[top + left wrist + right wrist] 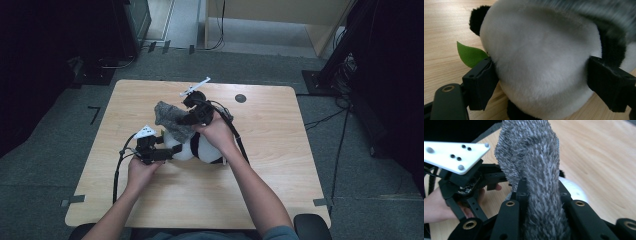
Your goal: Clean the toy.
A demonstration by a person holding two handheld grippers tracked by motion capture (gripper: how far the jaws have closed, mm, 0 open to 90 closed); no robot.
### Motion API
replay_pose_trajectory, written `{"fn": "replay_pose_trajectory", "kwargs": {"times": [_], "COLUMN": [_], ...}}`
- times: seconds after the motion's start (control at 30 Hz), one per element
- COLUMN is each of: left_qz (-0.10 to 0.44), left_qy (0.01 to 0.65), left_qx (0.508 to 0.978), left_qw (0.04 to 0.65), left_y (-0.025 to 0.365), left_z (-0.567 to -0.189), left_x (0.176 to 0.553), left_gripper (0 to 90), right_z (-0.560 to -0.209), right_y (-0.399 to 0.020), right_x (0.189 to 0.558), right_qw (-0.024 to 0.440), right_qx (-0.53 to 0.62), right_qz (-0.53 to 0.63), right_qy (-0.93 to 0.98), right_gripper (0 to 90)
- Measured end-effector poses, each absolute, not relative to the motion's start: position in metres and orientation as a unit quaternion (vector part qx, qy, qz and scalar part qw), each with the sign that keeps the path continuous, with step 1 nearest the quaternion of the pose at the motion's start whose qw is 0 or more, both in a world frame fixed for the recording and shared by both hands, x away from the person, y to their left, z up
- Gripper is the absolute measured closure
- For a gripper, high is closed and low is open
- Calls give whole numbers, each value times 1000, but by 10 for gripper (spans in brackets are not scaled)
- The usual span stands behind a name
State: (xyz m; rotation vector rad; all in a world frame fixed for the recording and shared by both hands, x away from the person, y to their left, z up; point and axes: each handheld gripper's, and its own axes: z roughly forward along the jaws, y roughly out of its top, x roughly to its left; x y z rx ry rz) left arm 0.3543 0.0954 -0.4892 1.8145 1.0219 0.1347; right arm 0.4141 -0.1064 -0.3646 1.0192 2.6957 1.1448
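Panda plush toy (pixel 192 146), round, white and black, lies at the middle of the high view on the counter (pixel 270 165). The left hand-held gripper (pixel 167 153) is clamped on its white body, one black jaw pressing each side, with a green leaf (pixel 469 54) just beside the left-hand jaw in the left gripper view. The right hand-held gripper (pixel 185 120), just above the toy in the frame, is clamped on a shaggy grey fabric piece (pixel 534 167) that stands up from between its jaws over the panda. The counter is pale wood grain with rounded corners and a dark round cap (pixel 240 98) at its upper right. Around it lies grey carpet (pixel 45 150); cables (pixel 340 145) trail down the right, and dark furniture fills the upper left.
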Motion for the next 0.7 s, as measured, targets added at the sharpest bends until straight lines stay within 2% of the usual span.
{"fn": "replay_pose_trajectory", "kwargs": {"times": [0.2, 0.7], "left_qz": [53, 53], "left_qy": [425, 426], "left_qx": [752, 750], "left_qw": [501, 503], "left_y": [96, 96], "left_z": [-489, -490], "left_x": [355, 355], "left_gripper": [138, 137], "right_z": [-385, -380], "right_y": [-100, -132], "right_x": [419, 412], "right_qw": [11, 43], "right_qx": [336, 340], "right_qz": [356, 351], "right_qy": [872, 871], "right_gripper": [713, 675]}}
